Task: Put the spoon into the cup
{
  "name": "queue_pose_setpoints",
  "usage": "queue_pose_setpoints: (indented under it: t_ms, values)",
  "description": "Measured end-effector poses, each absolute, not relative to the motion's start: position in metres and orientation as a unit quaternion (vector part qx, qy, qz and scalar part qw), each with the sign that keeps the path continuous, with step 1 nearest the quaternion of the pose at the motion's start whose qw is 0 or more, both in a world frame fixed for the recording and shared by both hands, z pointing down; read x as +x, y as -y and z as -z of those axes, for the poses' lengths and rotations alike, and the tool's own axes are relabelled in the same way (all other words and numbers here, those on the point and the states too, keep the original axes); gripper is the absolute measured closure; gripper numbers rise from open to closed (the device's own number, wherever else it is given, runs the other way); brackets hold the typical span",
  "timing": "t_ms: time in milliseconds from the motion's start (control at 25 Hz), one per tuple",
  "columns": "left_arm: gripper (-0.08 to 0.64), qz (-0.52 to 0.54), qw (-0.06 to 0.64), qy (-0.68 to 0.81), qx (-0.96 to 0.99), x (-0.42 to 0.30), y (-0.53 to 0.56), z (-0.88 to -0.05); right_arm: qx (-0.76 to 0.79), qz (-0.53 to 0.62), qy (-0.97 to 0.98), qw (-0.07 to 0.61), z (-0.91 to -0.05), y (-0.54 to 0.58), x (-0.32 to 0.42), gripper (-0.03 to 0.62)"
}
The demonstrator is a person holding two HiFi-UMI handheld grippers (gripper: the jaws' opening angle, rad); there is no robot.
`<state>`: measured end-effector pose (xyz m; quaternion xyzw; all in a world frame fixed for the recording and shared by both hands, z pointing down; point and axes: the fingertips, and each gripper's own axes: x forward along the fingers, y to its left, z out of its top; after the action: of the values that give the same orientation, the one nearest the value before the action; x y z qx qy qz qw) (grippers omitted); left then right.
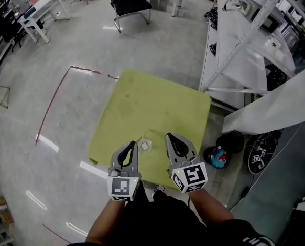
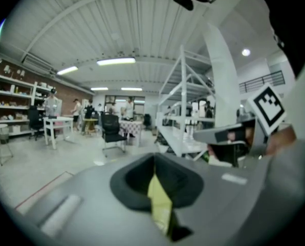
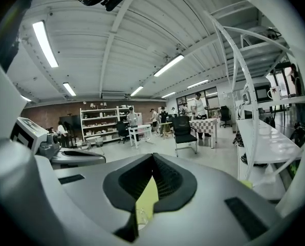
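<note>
Grippers flanking the cup (image 1: 145,146) on the green table (image 1: 157,101)
Left gripper (image 1: 130,144) is hanging just left of it, right gripper (image 1: 171,136) just right, both clenching shut

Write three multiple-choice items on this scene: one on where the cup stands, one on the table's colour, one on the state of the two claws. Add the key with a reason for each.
1. Where is the cup?
A. on the table, near its close edge
B. on the floor
C. held in a claw

2. What colour is the table?
A. white
B. yellow-green
C. red

3. How are the left claw and the right claw?
A. both shut and empty
B. both wide open
C. one shut on the cup

Answers: 1 A, since the head view shows the cup on the tabletop between the two claws. 2 B, since the top is plainly yellow-green in the head view. 3 A, since each gripper view shows its jaw tips meeting with nothing between them.
</note>
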<state>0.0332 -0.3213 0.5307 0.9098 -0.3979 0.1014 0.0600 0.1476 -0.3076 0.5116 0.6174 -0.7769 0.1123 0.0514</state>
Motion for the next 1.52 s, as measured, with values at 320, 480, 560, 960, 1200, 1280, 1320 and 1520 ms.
queue_pose_setpoints:
  t_ms: [320,480,560,960,1200,1280,1320,1520]
  values:
    - [0.549,-0.123,0.093,0.389,0.908,0.035,0.319,-0.57,0.614,-0.143,0.773,0.075,-0.549,0.302,0.142,0.586]
    - [0.549,-0.132,0.1,0.376,0.911,0.044,0.316,-0.591,0.614,-0.158,0.769,0.079,-0.57,0.303,0.14,0.586]
    - [0.549,-0.14,0.101,0.362,0.916,0.051,0.311,-0.603,0.615,-0.168,0.766,0.081,-0.581,0.301,0.14,0.586]
    - [0.549,-0.164,0.118,0.348,0.915,0.065,0.299,-0.645,0.615,-0.201,0.757,0.091,-0.619,0.294,0.141,0.586]
    - [0.548,-0.16,0.138,0.35,0.912,0.067,0.298,-0.661,0.608,-0.21,0.759,0.098,-0.63,0.289,0.136,0.586]
    - [0.546,-0.157,0.147,0.346,0.913,0.068,0.298,-0.666,0.608,-0.214,0.758,0.099,-0.632,0.288,0.135,0.586]
    - [0.526,-0.158,0.153,0.344,0.913,0.068,0.298,-0.668,0.608,-0.215,0.758,0.098,-0.633,0.287,0.134,0.586]
    - [0.448,-0.156,0.156,0.362,0.906,0.063,0.301,-0.67,0.606,-0.215,0.759,0.099,-0.633,0.286,0.134,0.586]
